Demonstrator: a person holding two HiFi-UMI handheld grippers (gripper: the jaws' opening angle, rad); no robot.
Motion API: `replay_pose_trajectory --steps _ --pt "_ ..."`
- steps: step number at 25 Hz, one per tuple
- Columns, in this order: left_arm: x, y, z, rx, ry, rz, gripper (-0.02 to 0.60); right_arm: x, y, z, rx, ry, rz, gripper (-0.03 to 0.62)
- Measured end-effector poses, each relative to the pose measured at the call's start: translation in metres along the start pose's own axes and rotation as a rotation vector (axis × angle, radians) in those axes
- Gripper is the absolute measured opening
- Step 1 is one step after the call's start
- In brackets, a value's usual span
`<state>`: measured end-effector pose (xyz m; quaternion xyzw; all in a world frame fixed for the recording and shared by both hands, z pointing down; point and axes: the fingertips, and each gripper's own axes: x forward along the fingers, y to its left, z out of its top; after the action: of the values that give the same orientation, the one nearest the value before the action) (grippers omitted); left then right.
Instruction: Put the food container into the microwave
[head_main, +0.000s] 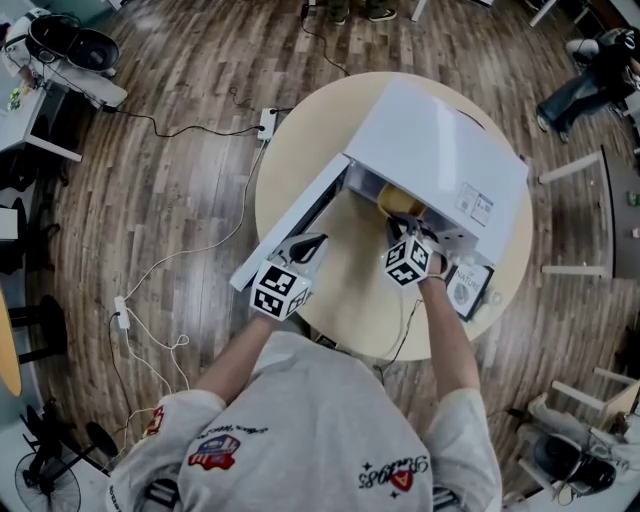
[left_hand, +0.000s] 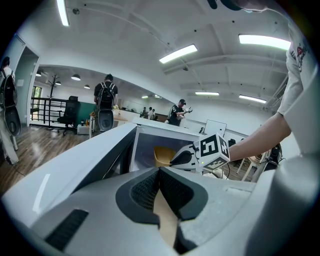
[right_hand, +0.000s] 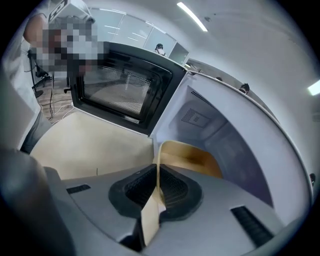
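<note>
The white microwave (head_main: 440, 150) sits on a round table with its door (head_main: 290, 225) swung open to the left. My right gripper (head_main: 398, 228) reaches into the opening, shut on the rim of the tan food container (head_main: 402, 200). In the right gripper view the thin rim runs between the pads of the right gripper (right_hand: 158, 182), and the container (right_hand: 192, 157) lies inside the cavity (right_hand: 230, 135). My left gripper (head_main: 314, 241) hovers beside the open door, jaws together and empty. From the left gripper view the left gripper (left_hand: 160, 172) faces the door (left_hand: 75, 165), the container (left_hand: 162, 155) and the right gripper (left_hand: 175, 161).
The round wooden table (head_main: 300, 140) stands on a plank floor. A power strip (head_main: 266, 123) with cables lies beyond the table's far left edge. A small black-framed item (head_main: 468, 290) rests at the microwave's right corner. People stand far off in the left gripper view.
</note>
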<state>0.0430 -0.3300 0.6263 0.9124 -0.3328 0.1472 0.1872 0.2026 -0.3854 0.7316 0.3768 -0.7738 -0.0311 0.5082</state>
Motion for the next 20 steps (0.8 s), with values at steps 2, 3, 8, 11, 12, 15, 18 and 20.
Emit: replay_pose_trajectory --steps 2,3,8,11,12,15,18,20 --pt "0.002 0.000 -0.001 0.000 0.003 -0.001 0.005 0.005 -0.004 -0.002 -0.003 0.002 -0.019 0.028" --pt "0.003 0.000 -0.002 -0.001 0.004 -0.002 0.005 0.007 -0.006 -0.003 -0.005 0.004 -0.027 0.028" --pt "0.007 0.001 -0.003 -0.011 0.006 -0.008 0.005 0.016 -0.011 -0.006 -0.016 0.008 -0.046 0.034" --pt "0.007 0.000 -0.004 -0.011 0.013 -0.011 0.003 0.022 -0.014 -0.007 -0.021 0.019 -0.049 0.038" --pt "0.007 0.000 -0.004 -0.012 0.013 -0.012 0.004 0.023 -0.016 -0.007 -0.020 0.023 -0.053 0.038" --pt "0.005 0.001 -0.003 -0.014 0.014 -0.016 0.005 0.028 -0.019 -0.006 -0.020 0.034 -0.067 0.037" --pt "0.005 0.001 -0.003 -0.013 0.017 -0.018 0.005 0.032 -0.021 -0.006 -0.019 0.041 -0.080 0.038" --pt "0.005 0.002 -0.003 -0.014 0.017 -0.019 0.005 0.034 -0.023 -0.008 -0.012 0.047 -0.084 0.037"
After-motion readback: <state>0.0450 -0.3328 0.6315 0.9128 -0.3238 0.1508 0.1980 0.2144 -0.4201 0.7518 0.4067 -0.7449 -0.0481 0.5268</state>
